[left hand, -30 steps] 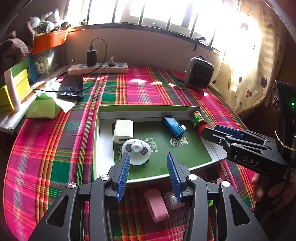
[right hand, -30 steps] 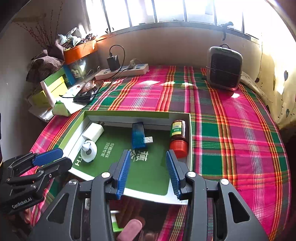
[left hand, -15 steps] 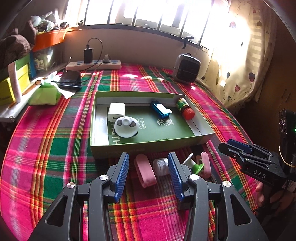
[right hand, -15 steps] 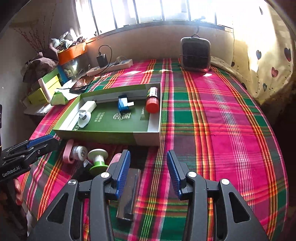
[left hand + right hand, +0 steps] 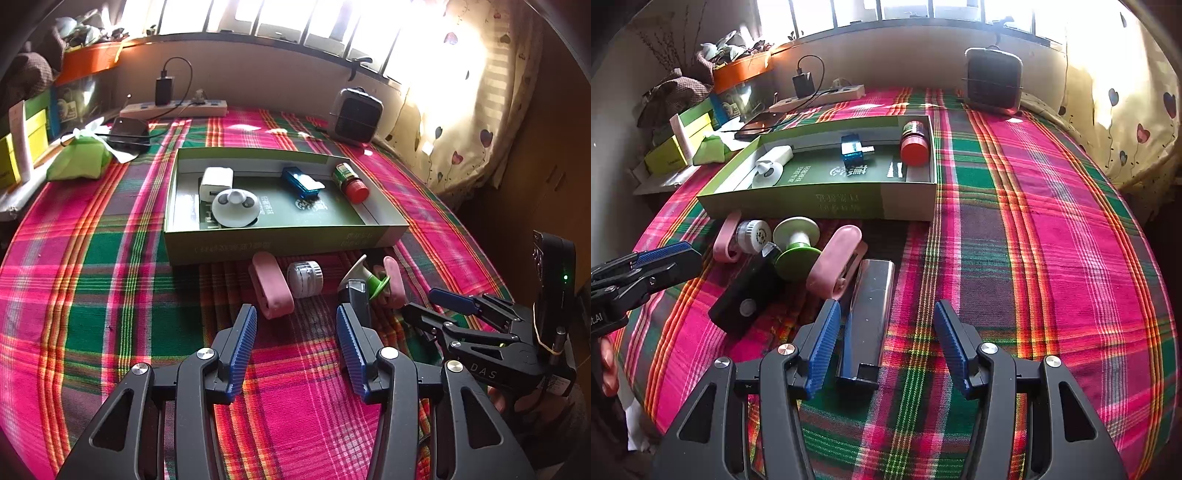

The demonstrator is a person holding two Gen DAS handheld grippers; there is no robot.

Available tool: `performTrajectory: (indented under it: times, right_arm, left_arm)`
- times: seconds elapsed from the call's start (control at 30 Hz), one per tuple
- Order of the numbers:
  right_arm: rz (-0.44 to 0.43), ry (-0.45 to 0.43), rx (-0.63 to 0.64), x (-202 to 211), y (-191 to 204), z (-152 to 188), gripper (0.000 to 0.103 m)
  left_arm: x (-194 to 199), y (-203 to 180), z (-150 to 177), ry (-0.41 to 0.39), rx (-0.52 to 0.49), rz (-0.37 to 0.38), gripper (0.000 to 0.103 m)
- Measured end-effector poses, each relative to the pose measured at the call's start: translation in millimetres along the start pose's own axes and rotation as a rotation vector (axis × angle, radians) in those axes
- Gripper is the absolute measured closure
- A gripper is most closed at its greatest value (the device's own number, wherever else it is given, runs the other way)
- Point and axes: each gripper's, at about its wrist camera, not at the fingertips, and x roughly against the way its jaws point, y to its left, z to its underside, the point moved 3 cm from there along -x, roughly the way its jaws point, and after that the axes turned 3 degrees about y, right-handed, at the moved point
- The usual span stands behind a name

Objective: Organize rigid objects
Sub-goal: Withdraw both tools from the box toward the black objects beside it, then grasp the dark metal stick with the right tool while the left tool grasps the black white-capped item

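Both hand-held grippers have drawn back from the green box (image 5: 827,206) – the right hand-held gripper (image 5: 886,343), wide open and empty, now straddles the rigid, slick-looking metal case (image 5: 871,306) on the bench – grip its long sides

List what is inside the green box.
Inside the green box: a white charger, a round white gadget, a blue USB device and a red-capped bottle. The near wall hides some floor.

A table (image 5: 1052,229) under a red, pink and green plaid cloth stands below a barred window (image 5: 295,18) with bright sun coming through. A pale wall (image 5: 258,81) runs beneath the sill. A heart-patterned curtain (image 5: 480,110) hangs at the right.
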Motion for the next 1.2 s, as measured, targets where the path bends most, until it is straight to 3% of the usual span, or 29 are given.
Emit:
performTrajectory:
  times: [0.37, 0.63, 1.2]
  right_arm:
    - [0.053, -0.027, 0.031, 0.6, 3.3, 4.4, 0.052]
    - [0.057, -0.044, 0.037, 5.2, 0.0, 7.7, 0.079]
    - [0.071, -0.067, -0.016, 15.6, -27.3, 18.3, 0.079]
  left_arm:
    - [-7.5, -12.2, 7.9, 0.034, -0.031, 0.031, 0.058]
    - [-14.3, -23.0, 8.4, 0.058, -0.056, 0.029, 0.058]
    - [-29.6, -47.1, 8.7, 0.088, -0.114, -0.001, 0.058]
